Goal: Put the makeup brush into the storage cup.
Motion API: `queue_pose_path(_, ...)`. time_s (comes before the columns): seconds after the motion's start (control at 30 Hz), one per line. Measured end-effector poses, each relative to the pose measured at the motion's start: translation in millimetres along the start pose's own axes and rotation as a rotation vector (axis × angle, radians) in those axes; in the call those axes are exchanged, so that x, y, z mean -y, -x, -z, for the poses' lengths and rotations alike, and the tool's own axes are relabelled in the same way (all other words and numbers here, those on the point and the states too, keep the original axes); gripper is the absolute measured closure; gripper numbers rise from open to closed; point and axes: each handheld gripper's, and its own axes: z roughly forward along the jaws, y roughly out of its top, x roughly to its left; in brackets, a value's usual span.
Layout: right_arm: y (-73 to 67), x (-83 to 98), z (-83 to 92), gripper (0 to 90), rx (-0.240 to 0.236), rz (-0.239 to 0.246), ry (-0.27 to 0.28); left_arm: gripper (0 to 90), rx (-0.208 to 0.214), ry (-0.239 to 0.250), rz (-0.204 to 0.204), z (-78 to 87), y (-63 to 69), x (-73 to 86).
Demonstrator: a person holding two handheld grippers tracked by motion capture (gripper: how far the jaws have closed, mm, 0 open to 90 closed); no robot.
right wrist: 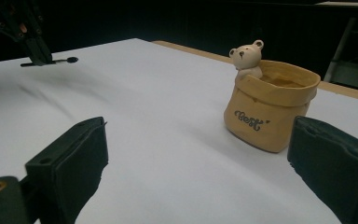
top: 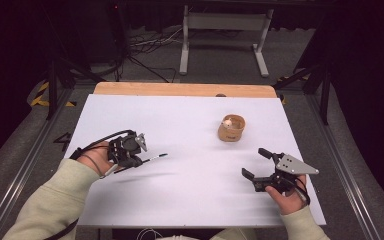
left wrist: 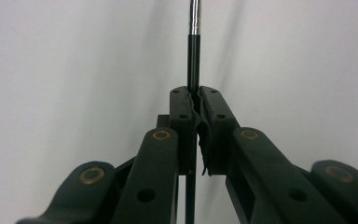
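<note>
My left gripper (top: pixel 141 161) is shut on a thin black stick (top: pixel 156 157) with a silver section (left wrist: pixel 194 16), holding it a little above the left of the white table (top: pixel 190 120). In the left gripper view the pads (left wrist: pixel 182 107) pinch the stick's shaft (left wrist: pixel 193 60). A tan bag-shaped pot (top: pixel 231 128) with a small bear figure (right wrist: pixel 247 56) on its rim stands right of centre. My right gripper (top: pixel 255 162) is open near the front right, jaws wide apart and pointing toward the pot (right wrist: pixel 270 109). The right gripper view also catches the left gripper (right wrist: pixel 35 49) and the stick (right wrist: pixel 56 61) far off.
A wooden strip (top: pixel 180 89) runs along the table's far edge. Beyond it stand a white frame (top: pixel 225 30), cables and dark stands on the floor. Metal rails (top: pixel 30 150) flank the table on both sides.
</note>
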Motion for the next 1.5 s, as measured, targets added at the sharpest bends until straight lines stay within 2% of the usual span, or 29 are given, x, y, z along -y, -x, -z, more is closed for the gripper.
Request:
queue_pose_path(0.03,0.0,0.0,0.0,5.5,0.0,0.0,0.0,84.7,0.0,0.0,0.0,0.0,0.0,0.0)
queue_pose_path(0.17,0.1,0.2,-0.1,5.5,-0.001,0.001,0.0,84.8,0.015,0.095,0.004,6.4,1.3,1.2)
queue_pose_path(0.3,-0.1,-0.1,0.3,5.5,-0.002,0.002,0.0,84.7,0.022,0.152,0.0,5.8,4.7,1.1)
queue_pose_path(0.47,-0.1,0.1,0.0,5.4,-0.001,0.001,-0.004,84.7,0.021,0.218,-0.024,7.3,16.3,-2.6)
queue_pose_path(0.53,-0.2,0.2,-0.3,5.4,-0.004,-0.002,-0.005,84.7,0.022,0.27,-0.038,9.0,23.3,-5.2)
queue_pose_path(0.57,-0.2,0.2,-0.3,5.4,-0.004,-0.002,-0.005,84.7,0.022,0.27,-0.038,9.0,23.3,-5.2)
queue_pose_path(0.6,-0.3,0.0,-0.5,5.4,-0.006,0.001,-0.002,84.7,0.022,0.292,-0.045,9.0,25.1,-6.0)
queue_pose_path(0.77,-0.7,-0.1,-0.4,5.4,-0.007,0.0,-0.004,84.8,0.06,0.387,-0.038,4.1,32.2,-7.3)
queue_pose_path(0.87,-0.8,-0.2,-0.3,5.5,-0.009,0.0,-0.002,84.8,0.087,0.442,-0.018,0.2,36.7,-7.2)
queue_pose_path(1.0,-0.8,-0.2,-0.3,5.4,-0.011,-0.001,-0.001,84.9,0.099,0.518,-0.005,-3.4,39.6,-6.0)
queue_pose_path(1.03,-0.8,-0.2,-0.4,5.5,-0.012,-0.001,-0.002,84.9,0.109,0.561,0.018,-6.0,41.0,-5.2)
queue_pose_path(1.07,-0.8,-0.2,-0.4,5.5,-0.012,-0.001,-0.002,84.8,0.109,0.561,0.018,-6.0,41.0,-5.2)
queue_pose_path(1.1,-1.1,-0.2,-0.5,5.4,-0.01,-0.001,-0.003,84.8,0.108,0.593,0.034,-8.6,42.4,-4.6)
queue_pose_path(1.13,-1.1,-0.2,-0.5,5.4,-0.01,-0.001,-0.003,84.8,0.108,0.593,0.034,-8.6,42.4,-4.6)
queue_pose_path(1.17,-1.0,-0.2,-0.7,5.4,-0.012,0.001,-0.002,84.8,0.115,0.628,0.047,-11.9,44.0,-3.9)
queue_pose_path(1.37,-1.0,-0.4,-0.4,5.4,-0.012,-0.003,0.0,84.8,0.131,0.736,0.082,-21.2,49.8,-2.9)
queue_pose_path(1.4,-1.0,-0.4,-0.5,5.4,-0.012,-0.003,0.0,84.9,0.131,0.736,0.082,-21.2,49.8,-2.9)
queue_pose_path(1.43,-1.1,-0.5,-0.5,5.4,-0.013,-0.003,0.001,84.8,0.142,0.764,0.089,-22.9,51.1,-3.0)
queue_pose_path(1.5,-1.1,-0.6,-0.4,5.4,-0.013,-0.002,0.001,84.8,0.129,0.795,0.088,-24.5,53.0,-3.2)
